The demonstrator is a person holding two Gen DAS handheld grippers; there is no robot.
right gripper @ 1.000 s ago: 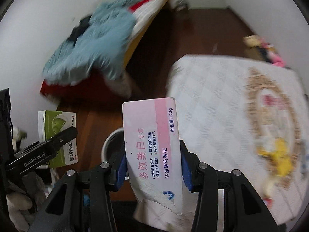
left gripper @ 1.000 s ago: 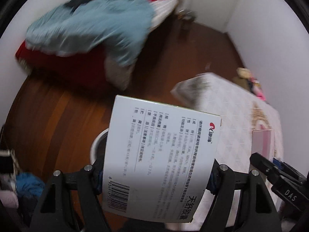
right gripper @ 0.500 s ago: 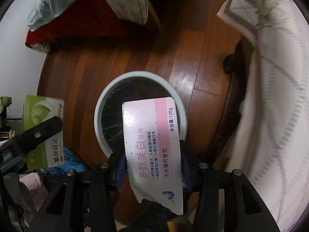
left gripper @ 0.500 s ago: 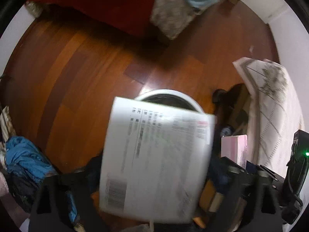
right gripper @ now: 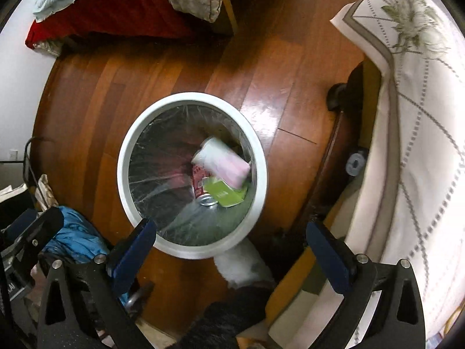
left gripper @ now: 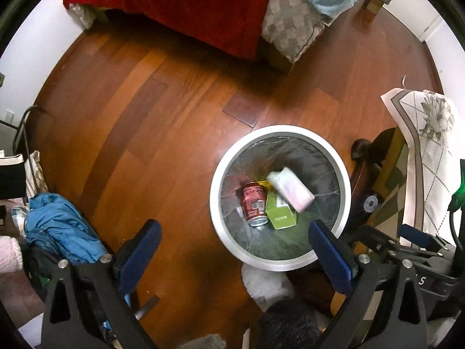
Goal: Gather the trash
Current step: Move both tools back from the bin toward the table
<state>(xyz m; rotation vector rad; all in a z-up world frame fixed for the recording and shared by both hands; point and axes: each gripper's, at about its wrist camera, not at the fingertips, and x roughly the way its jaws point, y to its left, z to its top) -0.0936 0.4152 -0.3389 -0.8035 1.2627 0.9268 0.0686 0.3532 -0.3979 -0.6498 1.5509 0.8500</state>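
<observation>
A round white trash bin (left gripper: 216,180) with a clear liner stands on the wood floor; it also shows in the right wrist view (right gripper: 125,151). Inside lie a pink-and-white toothpaste box (left gripper: 290,189) (right gripper: 222,163), a green medicine box (left gripper: 280,213) (right gripper: 225,193) and a red drink can (left gripper: 254,203) (right gripper: 203,196). My left gripper (left gripper: 232,250) is open and empty above the bin's near rim. My right gripper (right gripper: 231,247) is open and empty, also just above the near rim.
A bed with a red cover (left gripper: 186,3) and grey checked pillow (left gripper: 290,23) stands at the back. A table with a white floral cloth (right gripper: 412,116) is at the right. Blue clothing (left gripper: 61,232) is piled at the left. A white fluffy slipper (right gripper: 241,267) lies below the bin.
Both grippers swung down from the room to over the bin and opened. The medicine box and the toothpaste box left the jaws and now lie inside the bin.
</observation>
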